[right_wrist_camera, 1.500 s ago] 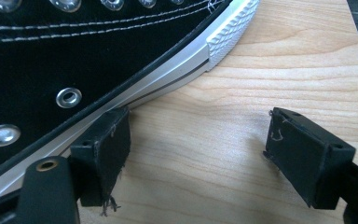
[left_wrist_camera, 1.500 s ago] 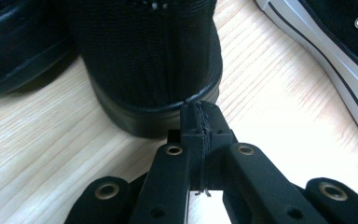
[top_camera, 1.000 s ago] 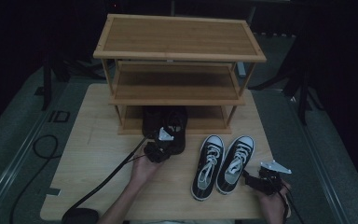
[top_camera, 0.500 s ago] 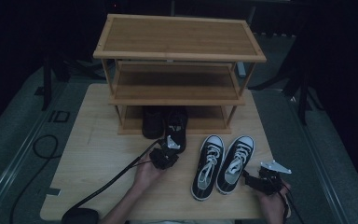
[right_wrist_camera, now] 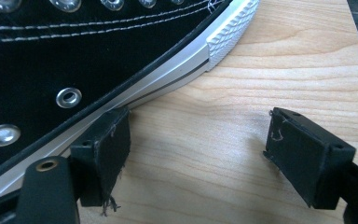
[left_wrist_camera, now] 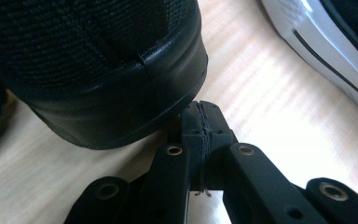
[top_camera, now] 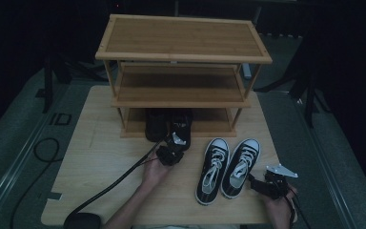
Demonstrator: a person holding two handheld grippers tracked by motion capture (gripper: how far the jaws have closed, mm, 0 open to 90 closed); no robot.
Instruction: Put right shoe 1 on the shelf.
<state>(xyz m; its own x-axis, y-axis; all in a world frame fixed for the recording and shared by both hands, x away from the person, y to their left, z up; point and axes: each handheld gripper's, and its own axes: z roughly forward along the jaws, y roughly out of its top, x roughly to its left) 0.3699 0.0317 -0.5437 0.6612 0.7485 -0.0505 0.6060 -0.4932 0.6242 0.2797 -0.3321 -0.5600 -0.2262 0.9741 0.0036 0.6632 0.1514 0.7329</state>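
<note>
Here I keep my left gripper fingers pinched together with nothing between them against the heel of the black shoe on the rack's bottom shelf, ready to nudge it in, while my right gripper fingers stand wide on the surface beside the sneaker.

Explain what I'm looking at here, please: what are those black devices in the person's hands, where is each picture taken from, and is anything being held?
A person sits at a wooden table with a handheld two-jaw gripper in each hand. The high view looks down from above; the two close-ups come from cameras riding on the grippers.

On the table stands a bamboo shoe rack. A pair of black shoes sits at its bottom shelf, and a pair of black-and-white sneakers lies in front.

The left gripper is shut, empty, its tips at a black shoe's heel. The right gripper is open beside a sneaker's white sole, one pad against it, gripping nothing.
</note>
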